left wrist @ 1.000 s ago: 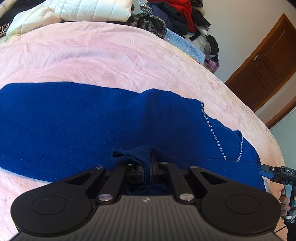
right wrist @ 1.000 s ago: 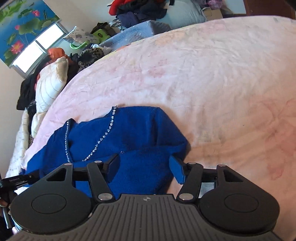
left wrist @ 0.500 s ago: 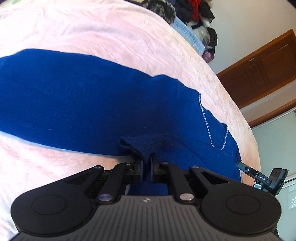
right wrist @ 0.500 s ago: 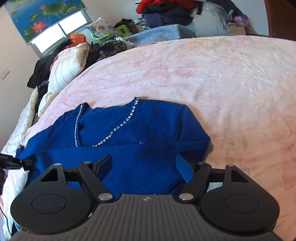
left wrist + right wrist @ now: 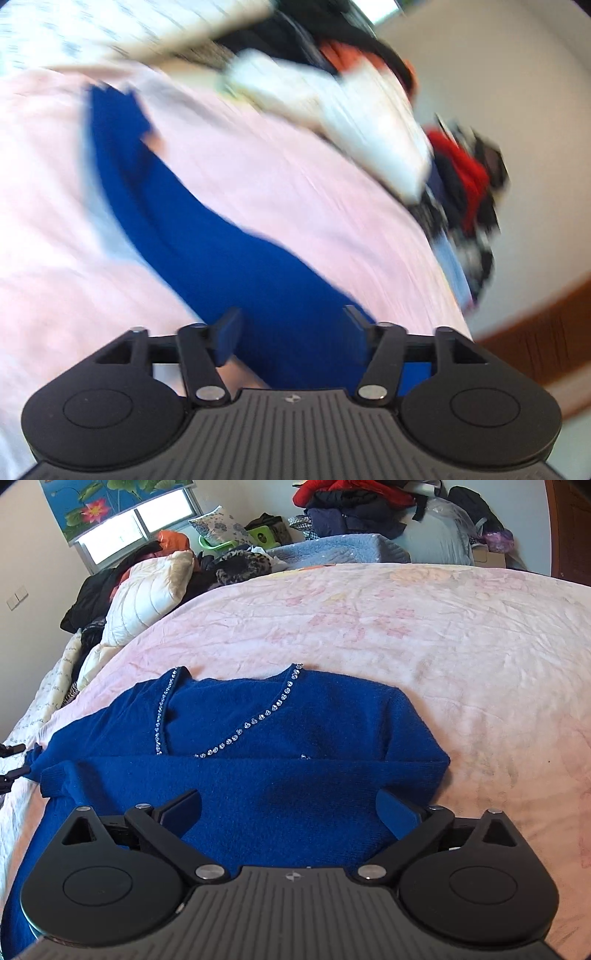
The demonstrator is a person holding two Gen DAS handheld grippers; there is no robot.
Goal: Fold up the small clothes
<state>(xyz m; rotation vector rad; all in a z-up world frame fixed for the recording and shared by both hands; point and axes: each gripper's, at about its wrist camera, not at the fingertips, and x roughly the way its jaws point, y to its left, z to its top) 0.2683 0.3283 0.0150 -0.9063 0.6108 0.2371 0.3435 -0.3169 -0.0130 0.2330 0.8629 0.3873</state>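
blue sweater (image 5: 280, 746) lying on a pink bedspread (image 5: 461, 657).
left gripper (image 5: 291, 338) and right gripper (image 5: 288, 812) are hovering, jaws wide, holding nothing.

One blue sweater (image 5: 258, 775), two hand-held grippers (image 5: 288, 812)

Blue sweater (image 5: 207, 236) between parted fingers (image 5: 227, 338)
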